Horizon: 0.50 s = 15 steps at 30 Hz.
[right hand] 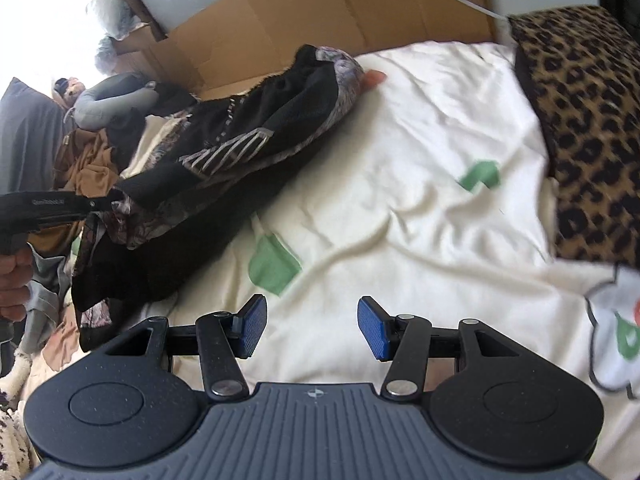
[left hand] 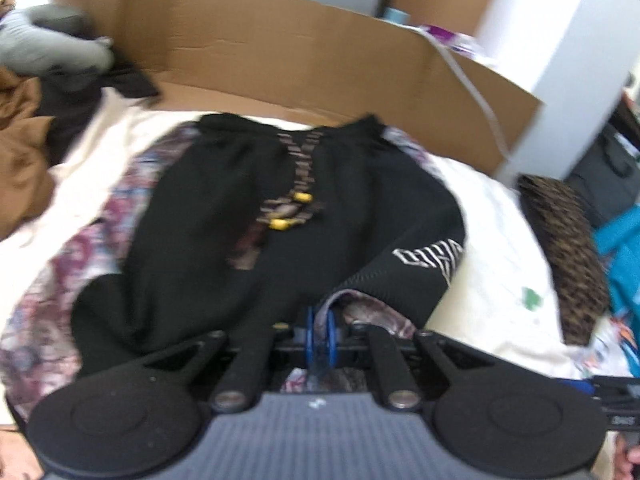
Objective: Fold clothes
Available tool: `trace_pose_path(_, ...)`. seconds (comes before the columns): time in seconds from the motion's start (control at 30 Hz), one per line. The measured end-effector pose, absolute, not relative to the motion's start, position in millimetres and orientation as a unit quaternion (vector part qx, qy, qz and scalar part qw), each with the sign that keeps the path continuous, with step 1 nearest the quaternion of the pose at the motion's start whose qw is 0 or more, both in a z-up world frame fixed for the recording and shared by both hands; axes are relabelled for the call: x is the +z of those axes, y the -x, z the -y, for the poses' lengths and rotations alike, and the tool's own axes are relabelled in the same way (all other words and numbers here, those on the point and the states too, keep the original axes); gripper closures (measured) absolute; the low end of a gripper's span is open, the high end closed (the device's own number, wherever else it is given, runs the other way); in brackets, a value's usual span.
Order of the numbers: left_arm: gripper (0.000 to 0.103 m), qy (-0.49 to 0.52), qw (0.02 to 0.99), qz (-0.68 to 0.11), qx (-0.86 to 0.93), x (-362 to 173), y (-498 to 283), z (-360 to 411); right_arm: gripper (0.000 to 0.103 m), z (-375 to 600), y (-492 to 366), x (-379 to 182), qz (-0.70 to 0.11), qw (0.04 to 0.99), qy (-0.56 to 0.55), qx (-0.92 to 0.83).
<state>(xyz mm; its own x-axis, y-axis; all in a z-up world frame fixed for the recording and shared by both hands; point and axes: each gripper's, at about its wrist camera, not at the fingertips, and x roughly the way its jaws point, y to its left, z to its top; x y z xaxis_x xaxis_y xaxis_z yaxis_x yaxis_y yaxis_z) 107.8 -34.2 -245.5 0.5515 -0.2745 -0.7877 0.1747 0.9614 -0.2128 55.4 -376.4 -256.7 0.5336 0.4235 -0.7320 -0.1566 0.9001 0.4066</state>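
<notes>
Black trousers [left hand: 248, 216] lie on the bed [right hand: 400, 128]; your left hand-held gripper [left hand: 322, 338] is clamped on their hem, your right hand-held gripper [right hand: 312, 328] gapes wide, empty.

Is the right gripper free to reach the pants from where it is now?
Probably yes. The right gripper is open and empty over bare sheet, and nothing lies between it and the pants.

Matt black cloth shorts [left hand: 248, 216], corrugated cardboard [left hand: 304, 56]
</notes>
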Motion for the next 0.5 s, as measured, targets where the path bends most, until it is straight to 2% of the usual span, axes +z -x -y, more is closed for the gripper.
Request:
trace_pose_path(0.33,0.093,0.053,0.876,-0.478,-0.036,-261.6,-129.6,4.9,0.045,346.9,-83.7,-252.5,-0.443,0.861,-0.14,0.208)
trace_pose_path(0.5,0.09,0.037,0.889,-0.456,-0.019,-242.5,-124.2,2.7,0.045,341.8,-83.2,-249.6,-0.443,0.86,-0.131,0.219)
